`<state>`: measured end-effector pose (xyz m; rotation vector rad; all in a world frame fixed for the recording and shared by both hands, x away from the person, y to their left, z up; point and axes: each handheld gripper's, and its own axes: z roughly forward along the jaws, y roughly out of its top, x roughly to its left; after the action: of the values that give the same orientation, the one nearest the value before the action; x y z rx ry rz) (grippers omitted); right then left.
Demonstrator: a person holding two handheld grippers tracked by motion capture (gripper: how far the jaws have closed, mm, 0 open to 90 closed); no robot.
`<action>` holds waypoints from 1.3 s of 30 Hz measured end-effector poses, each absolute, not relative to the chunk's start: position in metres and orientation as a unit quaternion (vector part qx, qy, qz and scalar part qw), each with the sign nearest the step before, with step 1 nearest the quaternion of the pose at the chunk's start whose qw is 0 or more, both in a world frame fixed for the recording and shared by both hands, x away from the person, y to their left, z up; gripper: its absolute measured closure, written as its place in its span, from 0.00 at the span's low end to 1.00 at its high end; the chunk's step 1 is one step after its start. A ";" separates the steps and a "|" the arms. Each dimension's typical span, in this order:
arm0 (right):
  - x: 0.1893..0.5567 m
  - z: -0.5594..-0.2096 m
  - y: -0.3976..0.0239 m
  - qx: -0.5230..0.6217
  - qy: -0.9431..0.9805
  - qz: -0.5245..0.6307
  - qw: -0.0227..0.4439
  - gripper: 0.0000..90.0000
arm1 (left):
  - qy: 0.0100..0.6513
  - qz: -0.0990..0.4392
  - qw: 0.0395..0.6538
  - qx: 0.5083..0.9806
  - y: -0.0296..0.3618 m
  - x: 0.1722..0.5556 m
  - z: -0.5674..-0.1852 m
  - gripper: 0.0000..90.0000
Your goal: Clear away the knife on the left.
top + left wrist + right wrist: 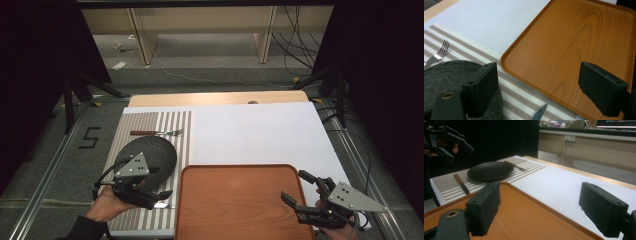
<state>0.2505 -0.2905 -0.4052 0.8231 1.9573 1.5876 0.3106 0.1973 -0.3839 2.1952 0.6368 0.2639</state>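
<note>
My left gripper [162, 185] hovers open over the near edge of a dark round plate [150, 152], jaws pointing right toward an orange-brown tray [240, 200]. In the left gripper view its jaws [540, 82] stand wide apart over the plate [446, 75], the striped placemat [519, 102] and the tray's rim [506, 65], with a knife tip [539, 113] just below. My right gripper [293, 185] is open at the tray's right edge. In the right gripper view, that gripper [539, 207] is low over the tray [524, 217], nothing between its jaws.
A fork [157, 133] with a wooden handle lies beyond the plate on the placemat [150, 122]. The knife [461, 183] lies on the mat's near side. A white board [250, 132] covers the table behind the tray. The left gripper [446, 142] hangs far left.
</note>
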 end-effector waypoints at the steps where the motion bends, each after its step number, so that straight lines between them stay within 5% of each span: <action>1: 0.251 -0.405 -0.290 0.301 0.716 0.581 0.243 0.21 | 0.253 0.104 0.404 0.873 0.199 0.311 -0.384 0.18; 12: 0.251 -0.405 -0.290 0.301 0.716 0.581 0.242 0.21 | 0.239 0.087 0.336 0.907 0.211 0.312 -0.385 0.18; 24: 0.251 -0.405 -0.291 0.301 0.717 0.580 0.242 0.21 | 0.234 0.066 0.194 0.950 0.230 0.318 -0.402 0.20; 39: 0.251 -0.406 -0.290 0.301 0.718 0.580 0.241 0.21 | 0.247 0.028 0.098 0.964 0.249 0.326 -0.439 0.33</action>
<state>0.2510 -0.2903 -0.4055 0.8223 1.9633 1.5853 0.3263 0.2488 -0.4394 2.8516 0.7311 0.0833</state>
